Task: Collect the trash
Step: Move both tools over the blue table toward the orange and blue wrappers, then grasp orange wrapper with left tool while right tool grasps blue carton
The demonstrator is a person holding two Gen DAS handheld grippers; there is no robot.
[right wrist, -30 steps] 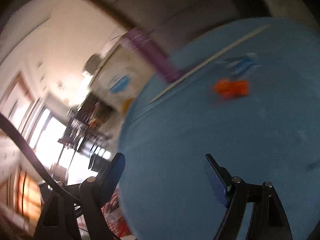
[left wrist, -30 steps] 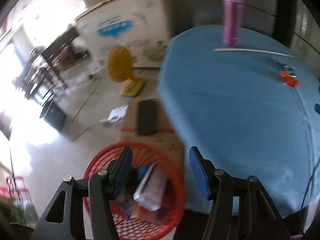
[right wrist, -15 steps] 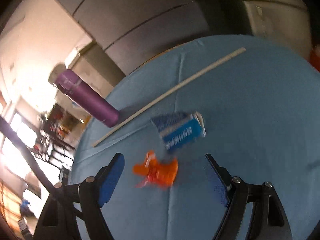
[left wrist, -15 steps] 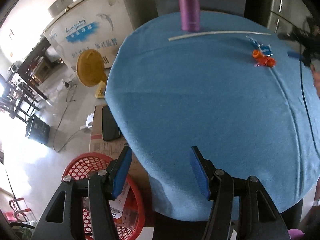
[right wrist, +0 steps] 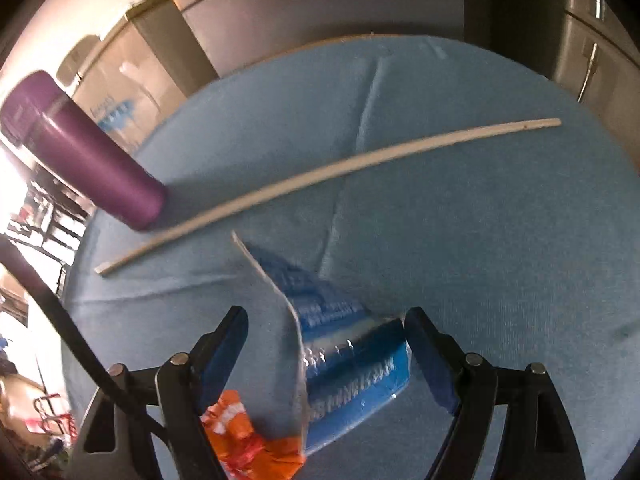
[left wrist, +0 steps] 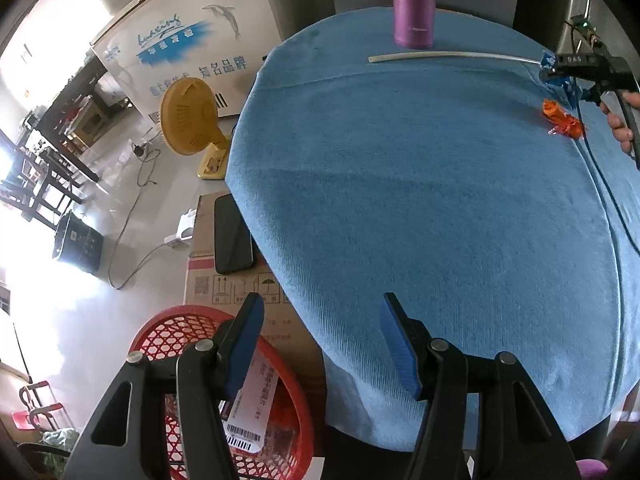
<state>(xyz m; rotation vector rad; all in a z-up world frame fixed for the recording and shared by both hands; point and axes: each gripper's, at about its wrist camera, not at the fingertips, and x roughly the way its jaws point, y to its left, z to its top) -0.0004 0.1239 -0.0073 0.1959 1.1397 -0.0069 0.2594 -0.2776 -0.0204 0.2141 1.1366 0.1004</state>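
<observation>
You are straddling the blue wrapper (right wrist: pixel 352 364) on the blue tablecloth (right wrist: pixel 480 240) with the right gripper (right wrist: pixel 326 344), jaws apart and not yet pinching it; the left gripper (left wrist: pixel 320 340), likewise apart and empty, is hovering near the red basket (left wrist: pixel 168 328), presumably its destination.

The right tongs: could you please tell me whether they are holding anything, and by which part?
Nothing is held yet. The right tongs stand open around the blue wrapper, which lies on the table.
</observation>
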